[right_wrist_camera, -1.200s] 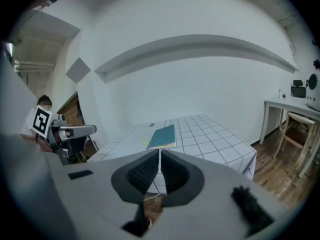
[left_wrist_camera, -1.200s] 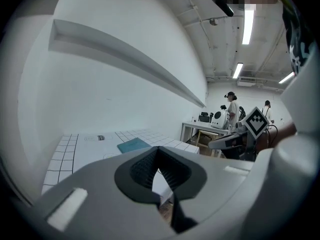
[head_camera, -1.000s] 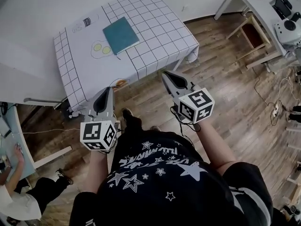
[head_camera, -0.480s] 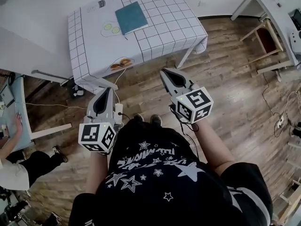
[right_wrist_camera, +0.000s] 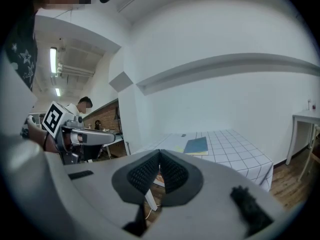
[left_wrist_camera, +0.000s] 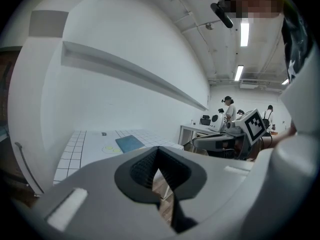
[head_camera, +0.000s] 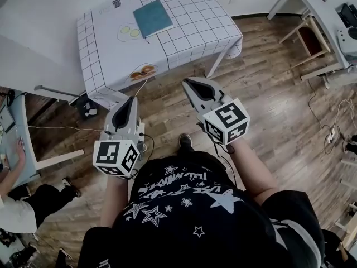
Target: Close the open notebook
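A blue notebook (head_camera: 152,17) lies shut on the checked tabletop (head_camera: 184,38). The floor (head_camera: 268,105) is wood. The left gripper (head_camera: 130,99) and right gripper (head_camera: 188,82) have fingers pressed together, empty.

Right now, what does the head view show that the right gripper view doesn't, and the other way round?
Only the head view: the person's shoe, and the marker cube on the right tongs. Only the right gripper view: ceiling lights and a brick wall. Both: the checked table, the closed teal notebook on it, and the left tongs.
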The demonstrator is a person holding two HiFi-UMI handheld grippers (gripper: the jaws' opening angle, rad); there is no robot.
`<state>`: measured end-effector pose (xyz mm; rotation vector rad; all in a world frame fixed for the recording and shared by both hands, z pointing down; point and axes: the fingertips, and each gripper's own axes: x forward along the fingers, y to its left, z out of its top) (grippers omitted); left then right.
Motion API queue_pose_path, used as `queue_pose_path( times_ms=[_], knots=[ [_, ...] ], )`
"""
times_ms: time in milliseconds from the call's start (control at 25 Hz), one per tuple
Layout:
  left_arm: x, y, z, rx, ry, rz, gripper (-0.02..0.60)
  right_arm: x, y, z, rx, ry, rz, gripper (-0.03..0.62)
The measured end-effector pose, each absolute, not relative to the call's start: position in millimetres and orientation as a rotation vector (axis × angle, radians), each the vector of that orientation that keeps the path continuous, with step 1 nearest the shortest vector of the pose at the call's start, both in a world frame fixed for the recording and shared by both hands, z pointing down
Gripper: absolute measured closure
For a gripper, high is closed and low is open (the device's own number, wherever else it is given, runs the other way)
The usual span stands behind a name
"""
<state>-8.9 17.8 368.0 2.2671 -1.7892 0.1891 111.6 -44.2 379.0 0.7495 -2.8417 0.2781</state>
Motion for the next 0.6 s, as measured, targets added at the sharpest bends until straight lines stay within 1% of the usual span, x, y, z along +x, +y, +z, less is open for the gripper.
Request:
queue_pose_path(
  times_ms=[280, 600],
  knots=[
    [-43, 59, 368, 2.289, -1.779, 0.218, 0.572, 79, -5, 375, 0.783, -2.803, 0.266, 0.579],
    [-75, 105, 360, 2.335, -1.757, 0.156, 0.572, 39, 49, 369, 0.799, -2.781, 0.223, 0.579]
  ],
)
